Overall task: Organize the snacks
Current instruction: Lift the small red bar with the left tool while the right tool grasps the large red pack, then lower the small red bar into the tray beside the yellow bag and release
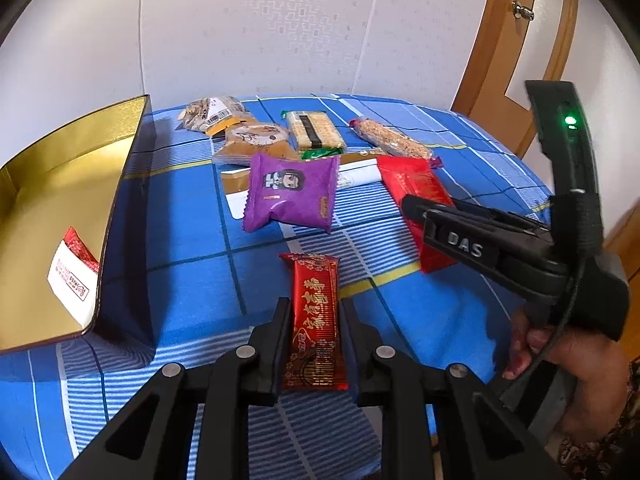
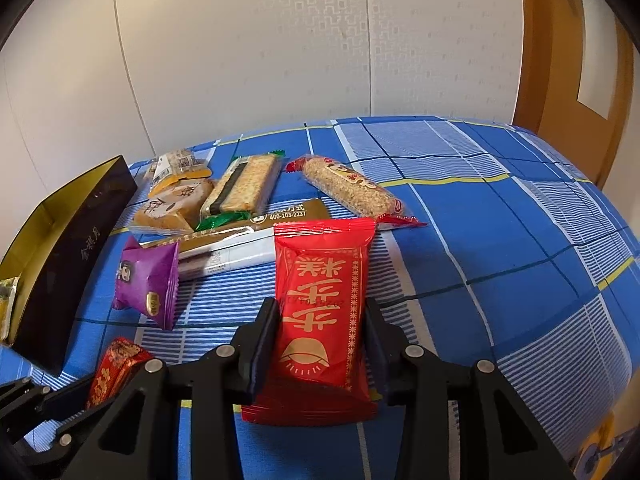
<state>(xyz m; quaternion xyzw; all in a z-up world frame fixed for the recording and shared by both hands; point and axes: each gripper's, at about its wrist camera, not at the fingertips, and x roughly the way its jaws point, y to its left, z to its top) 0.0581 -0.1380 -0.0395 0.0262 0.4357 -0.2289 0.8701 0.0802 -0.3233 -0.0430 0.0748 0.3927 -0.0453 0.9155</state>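
Note:
My left gripper (image 1: 314,308) is shut on a dark red snack bar with gold print (image 1: 316,320), which also shows in the right wrist view (image 2: 114,372). My right gripper (image 2: 322,312) is shut on a bright red snack packet (image 2: 324,312), seen from the side in the left wrist view (image 1: 416,196). A black box with a gold inside (image 1: 60,200) stands open at the left and holds a red-and-white packet (image 1: 74,276). The box also shows in the right wrist view (image 2: 68,256).
On the blue checked tablecloth (image 1: 180,220) lie a purple packet (image 1: 290,192), a long gold-and-white pack (image 2: 240,240), a sesame cracker pack (image 1: 314,130), a grain bar (image 1: 390,138), a brown pastry (image 1: 256,140) and a clear nut bag (image 1: 212,114). A wooden door (image 1: 508,40) stands at the right.

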